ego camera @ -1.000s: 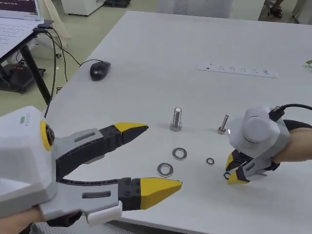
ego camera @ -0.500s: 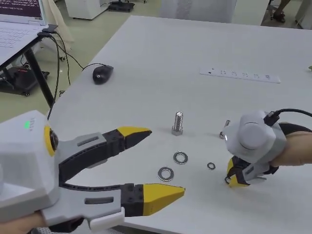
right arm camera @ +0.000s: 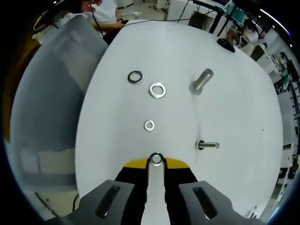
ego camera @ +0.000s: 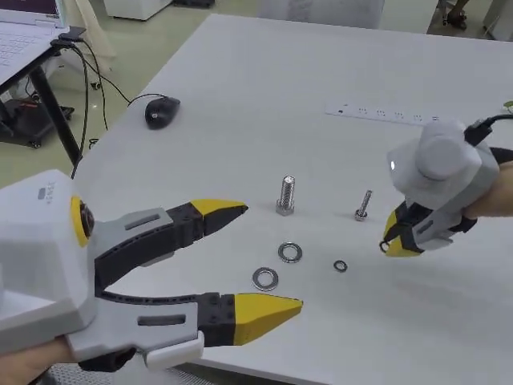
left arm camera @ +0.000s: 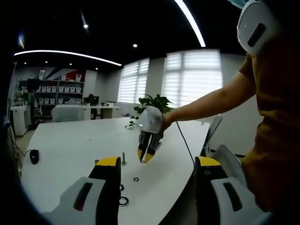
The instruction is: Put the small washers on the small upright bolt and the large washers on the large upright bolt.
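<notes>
The large bolt [ego camera: 286, 195] and the small bolt [ego camera: 363, 205] stand upright mid-table. In front of them lie two large washers [ego camera: 290, 252] [ego camera: 265, 278] and one small washer [ego camera: 341, 265]. My right gripper [ego camera: 393, 246] hovers just right of the small bolt, shut on another small washer [right arm camera: 156, 159] pinched at its yellow tips. Its own view looks down on the small bolt [right arm camera: 207, 145], the large bolt [right arm camera: 201, 80] and the loose small washer [right arm camera: 149, 125]. My left gripper [ego camera: 268, 257] is open and holds nothing at the near left, pointing toward the washers.
A black mouse [ego camera: 161, 113] with its cable lies at the far left of the white table [ego camera: 240, 96]. A white power strip [ego camera: 385, 114] lies beyond the bolts. A laptop [ego camera: 24, 32] sits on a stand left of the table's edge.
My right gripper has risen off the table with the small washer and moved back toward the small bolt. The left gripper has stayed open in place.
</notes>
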Motion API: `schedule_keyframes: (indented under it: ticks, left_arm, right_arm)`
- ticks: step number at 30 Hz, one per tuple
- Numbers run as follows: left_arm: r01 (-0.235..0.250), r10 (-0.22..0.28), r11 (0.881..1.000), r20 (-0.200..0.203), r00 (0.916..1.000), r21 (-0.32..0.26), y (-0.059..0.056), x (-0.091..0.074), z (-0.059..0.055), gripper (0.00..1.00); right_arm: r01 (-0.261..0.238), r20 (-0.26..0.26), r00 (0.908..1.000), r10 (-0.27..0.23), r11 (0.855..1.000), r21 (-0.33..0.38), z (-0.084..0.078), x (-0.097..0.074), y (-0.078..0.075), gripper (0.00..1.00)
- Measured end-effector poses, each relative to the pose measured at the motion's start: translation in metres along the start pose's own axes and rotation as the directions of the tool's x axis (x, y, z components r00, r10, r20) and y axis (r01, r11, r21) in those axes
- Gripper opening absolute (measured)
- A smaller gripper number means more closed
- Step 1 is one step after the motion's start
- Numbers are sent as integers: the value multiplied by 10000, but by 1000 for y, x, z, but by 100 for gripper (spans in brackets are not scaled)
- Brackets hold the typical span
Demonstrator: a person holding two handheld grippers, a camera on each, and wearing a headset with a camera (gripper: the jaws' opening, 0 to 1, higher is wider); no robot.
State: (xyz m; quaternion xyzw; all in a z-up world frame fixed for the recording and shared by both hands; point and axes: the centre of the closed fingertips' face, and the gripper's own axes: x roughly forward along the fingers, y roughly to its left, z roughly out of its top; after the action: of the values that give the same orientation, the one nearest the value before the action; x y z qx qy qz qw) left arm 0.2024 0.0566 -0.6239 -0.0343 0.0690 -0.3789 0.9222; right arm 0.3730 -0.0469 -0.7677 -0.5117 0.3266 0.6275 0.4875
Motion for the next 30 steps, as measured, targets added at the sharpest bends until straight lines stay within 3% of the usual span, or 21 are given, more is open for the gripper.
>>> schedule_keyframes:
  ticks: [7, 15, 24, 30]
  left_arm:
    - [-105, 104, 9999, -31, 9999, -94, 5, 2, -3, 63]
    - [-207, 205, 9996, -82, 9998, -188, 10, 7, -5, 63]
    - [-410, 410, 9986, -6, 9992, -328, 15, 5, -4, 62]
    - [-558, 560, 9969, 18, 9984, -546, 18, 2, -8, 62]
  right_arm:
    - [358, -161, 9992, -359, 9993, -44, -2, -14, -29, 12]
    - [695, -51, 9976, -695, 9975, -105, 10, -18, -60, 12]
    - [719, -96, 9974, -721, 9973, -143, 19, -9, -75, 12]
    - [565, -268, 9980, -569, 9983, -151, 14, 0, -81, 12]
